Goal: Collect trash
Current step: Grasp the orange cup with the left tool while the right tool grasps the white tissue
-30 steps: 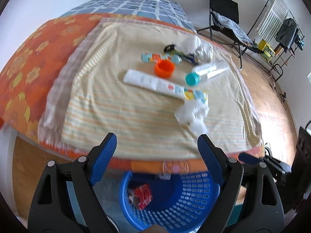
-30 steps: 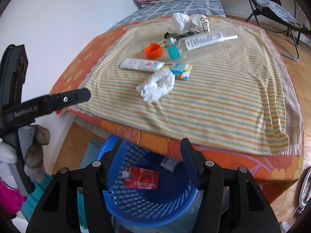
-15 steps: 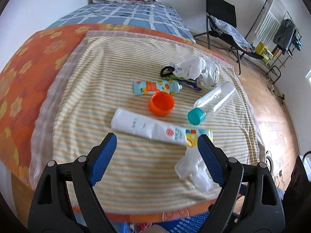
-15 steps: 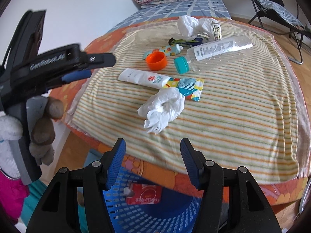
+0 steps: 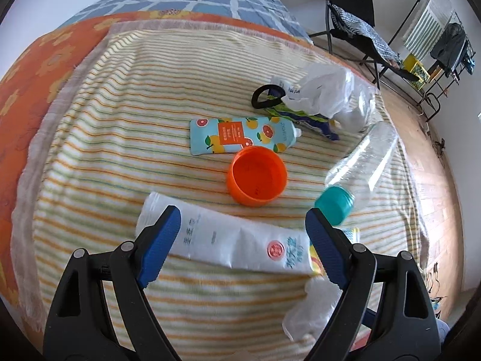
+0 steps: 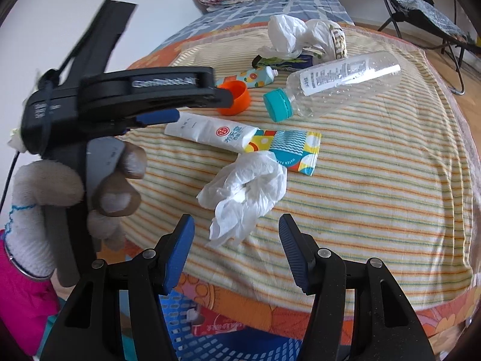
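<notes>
Left gripper (image 5: 243,230), jaws wide apart, empty, hangs above long white squeeze tube (image 5: 228,240), lower centre of left view. Likely next: drop straight, pinch tube mid-body, avoid round orange plastic cap (image 5: 256,179) just above. Tube print: red round seal, teal Chinese characters, unreadable. Right gripper (image 6: 236,248), jaws spread, empty, near crumpled white tissue (image 6: 249,192). Blue mesh basket (image 6: 255,347) bottom edge.

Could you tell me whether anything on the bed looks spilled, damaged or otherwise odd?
Nothing looks spilled. The bottle lies on its side, capped and seemingly empty; the orange cap sits loose, open side up; the fruit-print tube has no cap on its nozzle.
</notes>
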`<state>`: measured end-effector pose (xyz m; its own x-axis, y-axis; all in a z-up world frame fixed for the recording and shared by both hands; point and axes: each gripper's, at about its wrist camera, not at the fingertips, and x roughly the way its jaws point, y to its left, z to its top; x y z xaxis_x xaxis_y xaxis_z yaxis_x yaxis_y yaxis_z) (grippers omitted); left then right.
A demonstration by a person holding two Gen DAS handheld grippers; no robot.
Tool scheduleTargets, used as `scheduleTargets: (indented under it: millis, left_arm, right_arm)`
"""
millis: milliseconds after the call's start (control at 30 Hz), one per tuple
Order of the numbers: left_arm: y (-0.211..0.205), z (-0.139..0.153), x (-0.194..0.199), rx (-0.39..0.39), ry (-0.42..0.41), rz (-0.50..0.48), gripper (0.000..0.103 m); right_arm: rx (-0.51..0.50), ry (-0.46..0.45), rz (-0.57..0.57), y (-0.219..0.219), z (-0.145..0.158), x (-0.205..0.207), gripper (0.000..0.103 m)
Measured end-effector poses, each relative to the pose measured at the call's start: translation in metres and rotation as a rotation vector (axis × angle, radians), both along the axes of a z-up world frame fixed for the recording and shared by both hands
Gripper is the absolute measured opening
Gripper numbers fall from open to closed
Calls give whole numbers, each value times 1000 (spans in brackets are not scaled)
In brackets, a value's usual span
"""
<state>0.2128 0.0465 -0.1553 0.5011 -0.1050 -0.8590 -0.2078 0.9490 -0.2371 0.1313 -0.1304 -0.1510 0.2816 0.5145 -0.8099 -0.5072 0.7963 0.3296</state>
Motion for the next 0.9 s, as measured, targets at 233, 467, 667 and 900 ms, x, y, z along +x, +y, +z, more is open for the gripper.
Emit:
scheduleTargets:
  millis: [233, 467, 667, 900]
  left_arm:
    - [4, -8, 15, 5, 1, 11, 87]
    - [-1, -12, 23, 3, 6, -9, 87]
    - [-9, -16, 24, 66, 16, -25, 72]
    - [3, -15, 24, 32, -3, -3, 48]
  right_arm:
    - [-24, 13, -6, 12, -8, 8, 58]
    - [-54, 7, -9, 28, -12, 13, 58]
    - [-102, -10, -12, 41, -16, 14, 58]
    - [-133, -14, -5, 48, -21, 14, 51]
